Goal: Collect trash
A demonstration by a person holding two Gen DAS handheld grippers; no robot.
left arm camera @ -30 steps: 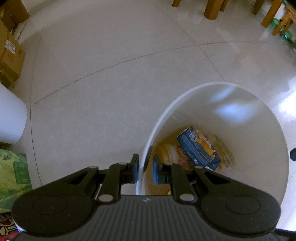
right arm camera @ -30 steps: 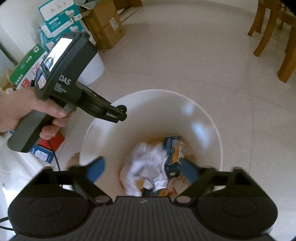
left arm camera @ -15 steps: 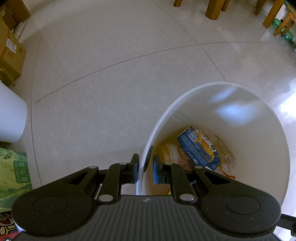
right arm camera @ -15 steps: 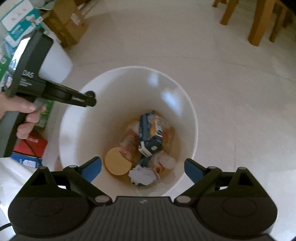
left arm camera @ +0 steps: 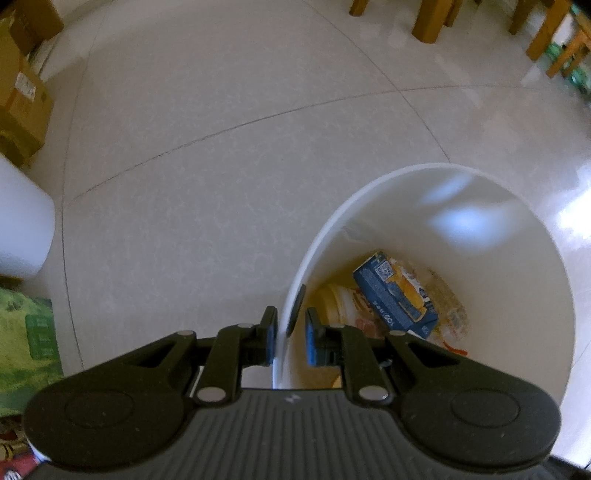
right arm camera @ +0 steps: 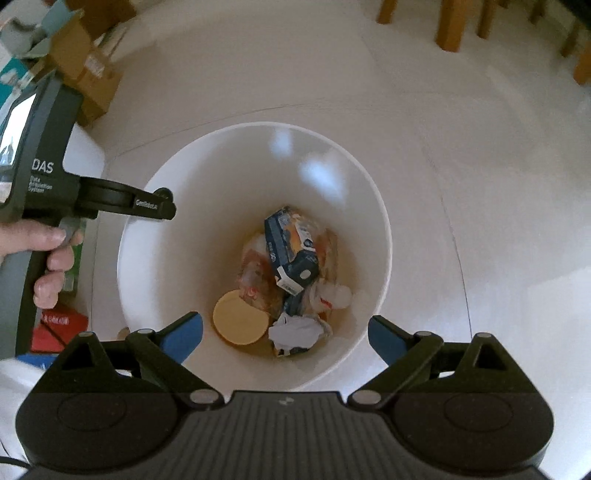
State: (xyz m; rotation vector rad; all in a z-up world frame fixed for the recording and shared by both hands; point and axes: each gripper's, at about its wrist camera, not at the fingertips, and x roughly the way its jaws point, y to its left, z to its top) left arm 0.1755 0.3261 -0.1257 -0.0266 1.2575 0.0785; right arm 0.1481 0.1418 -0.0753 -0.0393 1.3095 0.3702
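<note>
A white bin (right arm camera: 258, 125) stands on the tiled floor. It holds a blue carton (right arm camera: 291, 251), a yellow lid (right arm camera: 240, 322), wrappers and a crumpled white paper (right arm camera: 295, 330). My right gripper (right arm camera: 284, 326) hovers over the bin's mouth, wide open, with nothing between its blue pads. My left gripper (left arm camera: 291, 339) straddles the bin's near rim (left arm camera: 284, 325). Its jaws are opening, and a gap shows between the rim and the inner pad. In the right wrist view a hand holds the left gripper (right arm camera: 159, 206) at the bin's left edge. The carton (left arm camera: 391, 295) also shows in the left wrist view.
Cardboard boxes (right arm camera: 88, 70) and printed cartons crowd the floor to the left, beside a white cylinder (left arm camera: 22, 229). Wooden furniture legs (right arm camera: 452, 22) stand at the far side. A green package (left arm camera: 22, 343) lies near my left gripper.
The white crumpled paper that hung between the right jaws now lies at the bin's bottom. The right view has rolled and shifted over the bin. The left jaws have parted slightly.
</note>
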